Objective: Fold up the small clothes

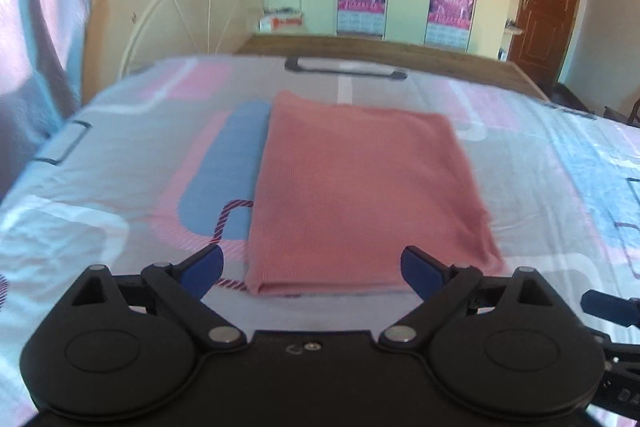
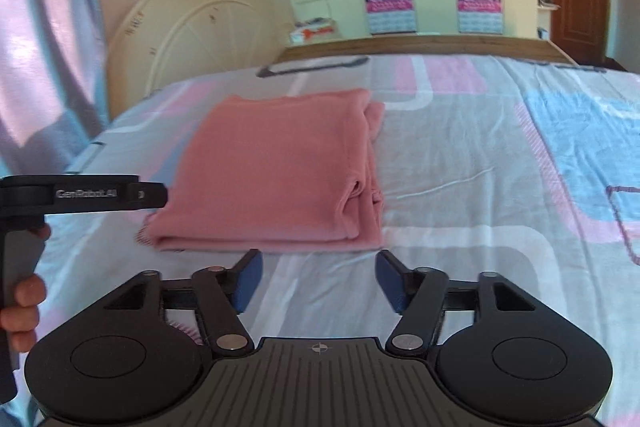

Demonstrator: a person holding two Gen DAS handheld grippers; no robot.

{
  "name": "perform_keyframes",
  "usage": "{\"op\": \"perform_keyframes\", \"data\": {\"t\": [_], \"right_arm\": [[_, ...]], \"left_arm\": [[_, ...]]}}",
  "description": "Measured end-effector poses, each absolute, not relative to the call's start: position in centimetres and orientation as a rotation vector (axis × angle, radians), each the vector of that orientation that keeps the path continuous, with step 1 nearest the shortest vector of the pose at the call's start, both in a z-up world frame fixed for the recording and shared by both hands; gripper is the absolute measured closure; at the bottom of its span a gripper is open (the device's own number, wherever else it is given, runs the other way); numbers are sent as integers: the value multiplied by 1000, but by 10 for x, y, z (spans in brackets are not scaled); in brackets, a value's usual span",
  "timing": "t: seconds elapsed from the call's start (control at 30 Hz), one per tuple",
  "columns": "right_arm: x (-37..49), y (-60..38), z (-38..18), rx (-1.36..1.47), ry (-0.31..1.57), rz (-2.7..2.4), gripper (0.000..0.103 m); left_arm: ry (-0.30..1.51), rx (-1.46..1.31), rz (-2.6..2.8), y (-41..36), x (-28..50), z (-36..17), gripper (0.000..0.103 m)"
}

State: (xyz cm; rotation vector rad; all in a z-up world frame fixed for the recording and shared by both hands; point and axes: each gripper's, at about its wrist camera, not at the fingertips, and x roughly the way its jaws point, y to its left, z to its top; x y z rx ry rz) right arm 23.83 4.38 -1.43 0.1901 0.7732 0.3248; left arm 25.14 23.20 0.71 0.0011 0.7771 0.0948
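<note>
Folded pink garment flat on bedsheet; nothing holds it.

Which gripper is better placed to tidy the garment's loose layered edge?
Right, probably. The right gripper is open, and the pink garment's uneven layers lie just ahead; the left gripper faces its neat side.

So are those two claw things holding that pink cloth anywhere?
No. Both the left gripper and right gripper are open and empty; the folded pink cloth lies free on the bed.
</note>
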Motion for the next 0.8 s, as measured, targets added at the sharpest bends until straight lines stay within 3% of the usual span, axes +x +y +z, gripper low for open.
{"op": "perform_keyframes", "data": {"t": [0.03, 0.23, 0.33, 0.8], "right_arm": [[228, 40, -8, 190, 764, 337, 23], [158, 19, 34, 112, 672, 365, 14], [126, 9, 51, 118, 627, 349, 5], [12, -12, 103, 66, 412, 300, 1]], "left_arm": [[770, 1, 99, 229, 239, 13, 8], [756, -57, 140, 216, 166, 44, 8], [748, -48, 149, 207, 135, 56, 8], [713, -18, 169, 179, 36, 89, 8]]}}
